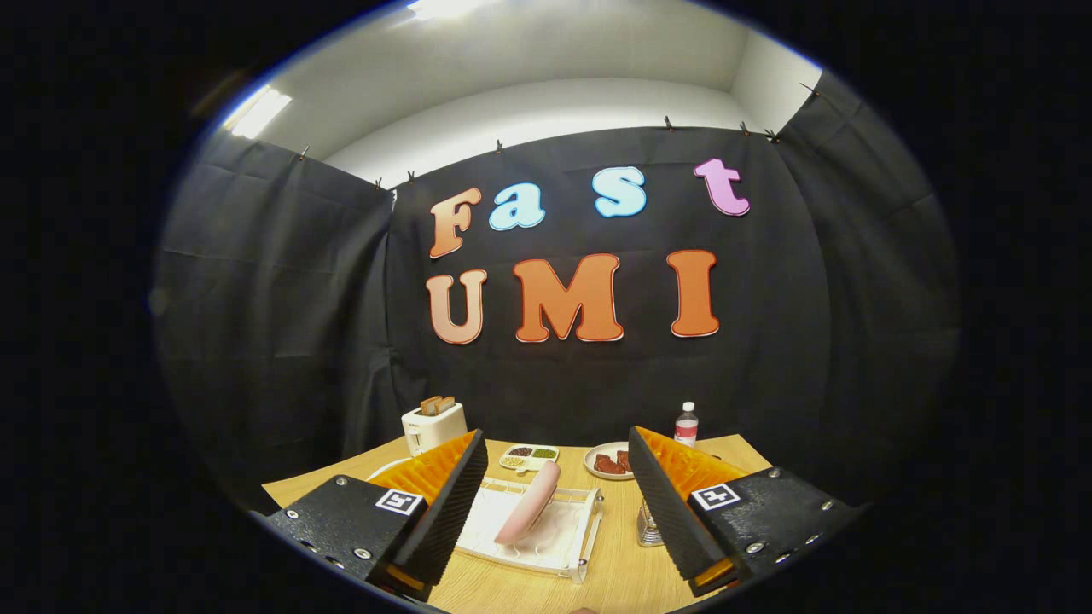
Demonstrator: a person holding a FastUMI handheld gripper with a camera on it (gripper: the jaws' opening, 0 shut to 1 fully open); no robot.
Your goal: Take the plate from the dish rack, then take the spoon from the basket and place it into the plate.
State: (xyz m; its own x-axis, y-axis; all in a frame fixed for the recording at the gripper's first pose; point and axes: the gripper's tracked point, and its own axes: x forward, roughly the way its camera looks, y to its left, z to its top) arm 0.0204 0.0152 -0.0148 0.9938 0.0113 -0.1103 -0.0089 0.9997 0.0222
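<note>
We see our claw spread wide and empty; the pink plate stands on edge in the white dish rack just ahead, between the fingers. The water bottle label beyond is unreadable.

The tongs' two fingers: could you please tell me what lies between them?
In the gripper view, the open tongs frame the white dish rack, where the pink plate stands on edge, tilted; neither finger touches it.
</note>
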